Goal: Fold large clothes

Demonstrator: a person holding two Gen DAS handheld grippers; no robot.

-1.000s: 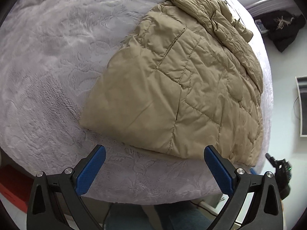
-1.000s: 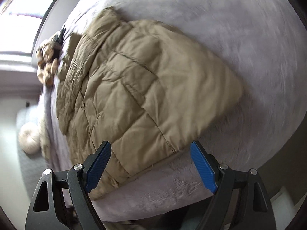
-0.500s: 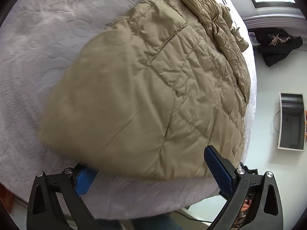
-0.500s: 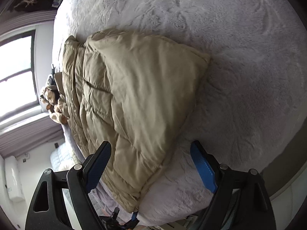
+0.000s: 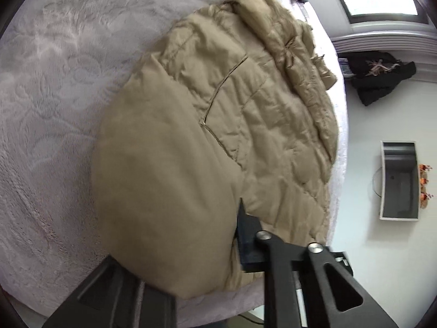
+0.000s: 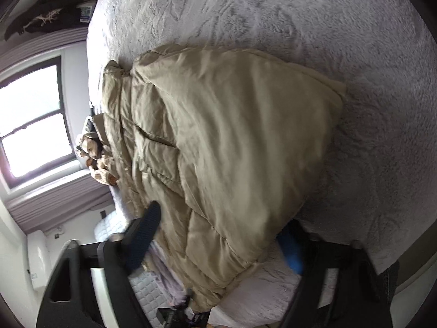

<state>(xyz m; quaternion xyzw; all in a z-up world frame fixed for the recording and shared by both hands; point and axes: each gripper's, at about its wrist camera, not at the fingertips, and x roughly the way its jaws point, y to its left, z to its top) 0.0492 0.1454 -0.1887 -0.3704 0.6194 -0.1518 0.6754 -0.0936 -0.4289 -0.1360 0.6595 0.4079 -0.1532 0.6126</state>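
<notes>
1. In the left wrist view, the left gripper (image 5: pixel 191 270) is at the near edge of the coat (image 5: pixel 218 125). Its two fingers have closed in on the coat's near corner, and a fat fold of tan cloth is bunched up between them. The left finger is mostly hidden under the cloth.

2. In the right wrist view, the right gripper (image 6: pixel 218 235) is also at the near edge of the coat (image 6: pixel 218 147). Its fingers sit one on each side of the hem, with the cloth between them. The picture is blurry, so I cannot tell if they are squeezing it.

3. The coat is big, tan and puffy. It has stitched lines that make soft squares, like a quilt. The near part is smooth and plain. It lies on the bed cover (image 5: pixel 54 82), close to the right edge of the bed in the left wrist view.

4. The bed cover is pale grey and fluffy, with a pressed flower pattern.

5. At the far end, the coat is thick and rumpled, like a rolled-up hood.

6. Just past it is a brown furry thing (image 6: pixel 94 158). I cannot tell what it is.

7. Farther off, a window (image 6: pixel 32 123) shines bright.
</notes>
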